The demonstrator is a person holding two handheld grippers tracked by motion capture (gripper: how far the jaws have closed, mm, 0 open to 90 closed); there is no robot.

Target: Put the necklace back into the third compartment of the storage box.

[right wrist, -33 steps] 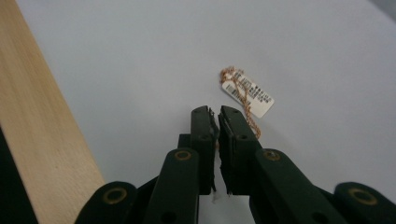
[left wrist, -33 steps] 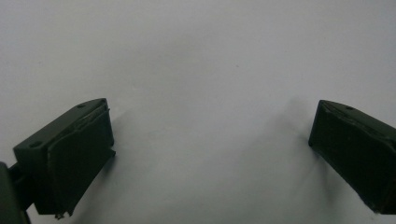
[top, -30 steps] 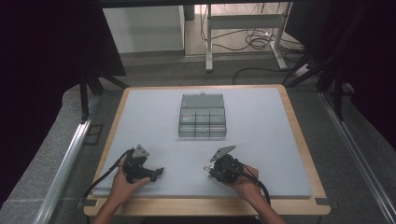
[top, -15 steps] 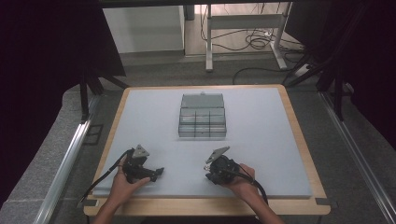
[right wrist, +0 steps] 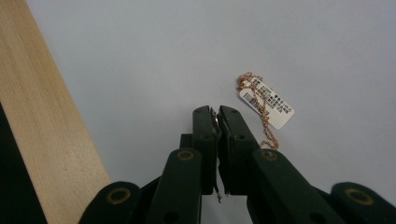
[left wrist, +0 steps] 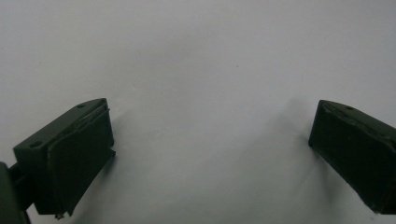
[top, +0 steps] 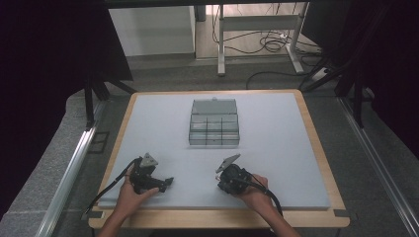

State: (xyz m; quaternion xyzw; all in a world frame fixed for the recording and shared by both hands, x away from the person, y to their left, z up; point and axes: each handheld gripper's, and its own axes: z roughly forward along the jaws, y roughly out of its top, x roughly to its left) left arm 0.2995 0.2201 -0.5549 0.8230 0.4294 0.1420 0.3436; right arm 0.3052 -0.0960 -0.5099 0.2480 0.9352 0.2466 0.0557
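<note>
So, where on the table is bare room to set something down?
The white mat is bare left and right of the clear compartment box, and between the box and the two claws. It is crowded only near the right claw, where a thin chain with a tag lies.

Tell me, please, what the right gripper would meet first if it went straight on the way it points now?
Probably the white mat: the right gripper is tilted down at it. The tagged chain lies just to the side of that line, though depth is hard to judge.
</note>
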